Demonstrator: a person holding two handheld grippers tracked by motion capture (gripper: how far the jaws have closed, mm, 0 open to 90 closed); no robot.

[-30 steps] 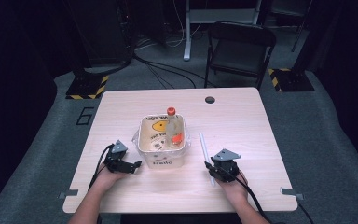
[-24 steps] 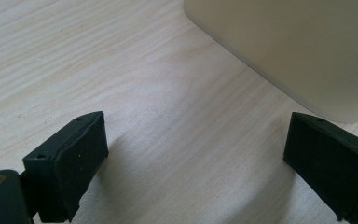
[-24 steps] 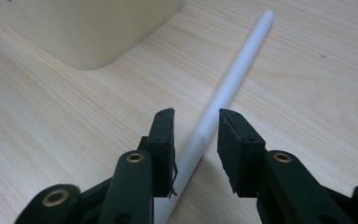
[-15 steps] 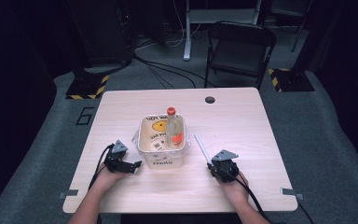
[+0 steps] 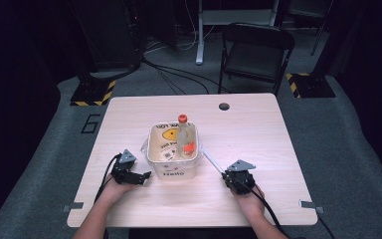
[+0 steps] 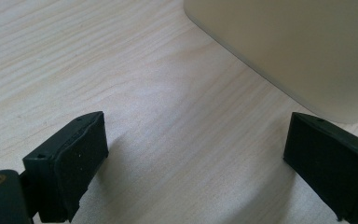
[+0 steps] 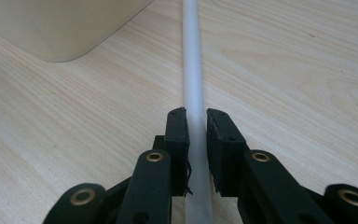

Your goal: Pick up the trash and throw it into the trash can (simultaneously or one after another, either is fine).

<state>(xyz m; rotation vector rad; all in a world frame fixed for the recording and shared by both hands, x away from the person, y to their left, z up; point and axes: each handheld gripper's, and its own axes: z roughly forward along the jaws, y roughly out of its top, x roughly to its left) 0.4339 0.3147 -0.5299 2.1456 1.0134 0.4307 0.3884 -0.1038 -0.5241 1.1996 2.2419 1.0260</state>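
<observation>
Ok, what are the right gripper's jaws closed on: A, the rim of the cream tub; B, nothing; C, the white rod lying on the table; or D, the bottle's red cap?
C: in the right gripper view the right gripper has both jaws pressed against the white rod, which lies on the table.

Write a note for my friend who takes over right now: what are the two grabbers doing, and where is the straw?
Right gripper: jaws have just been closing and now pinch the white straw, which lies on the table beside the tub.
Left gripper: open, holding nothing, resting on the table next to the tub.
A bottle with a red cap stands in the tub.
Done: straw gripped.
Left: lift the straw; it probably goes to the bottle or the tub, with the left gripper free to steady the tub.
</observation>
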